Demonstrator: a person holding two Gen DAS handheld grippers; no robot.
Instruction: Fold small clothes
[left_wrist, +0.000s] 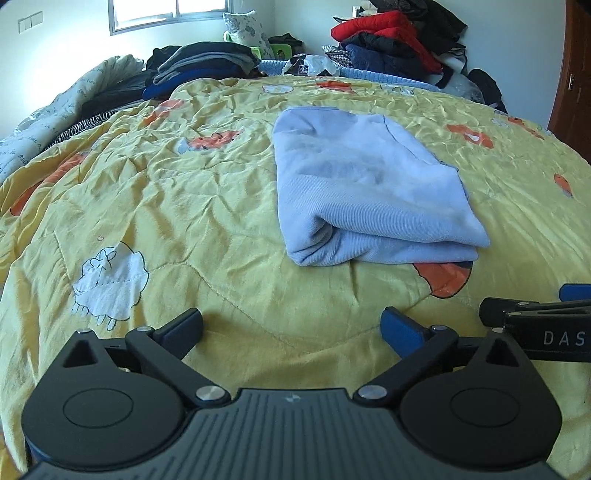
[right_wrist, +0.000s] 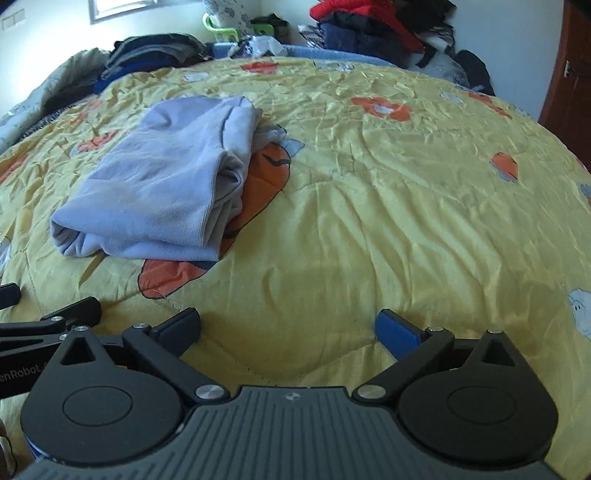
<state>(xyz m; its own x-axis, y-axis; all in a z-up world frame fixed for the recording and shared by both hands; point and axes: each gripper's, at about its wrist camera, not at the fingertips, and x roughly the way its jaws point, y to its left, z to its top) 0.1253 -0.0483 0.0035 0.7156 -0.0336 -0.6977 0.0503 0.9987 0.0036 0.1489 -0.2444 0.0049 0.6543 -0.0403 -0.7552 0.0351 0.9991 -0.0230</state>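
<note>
My left gripper (left_wrist: 291, 326) and right gripper (right_wrist: 288, 326) both stand wide and empty over the yellow quilt (left_wrist: 184, 206). The pale blue garment (left_wrist: 362, 184), already folded into a bundle, lies ahead of both, clear of the fingers, its long axis running away from me. It sits more squarely before my left gripper.
</note>
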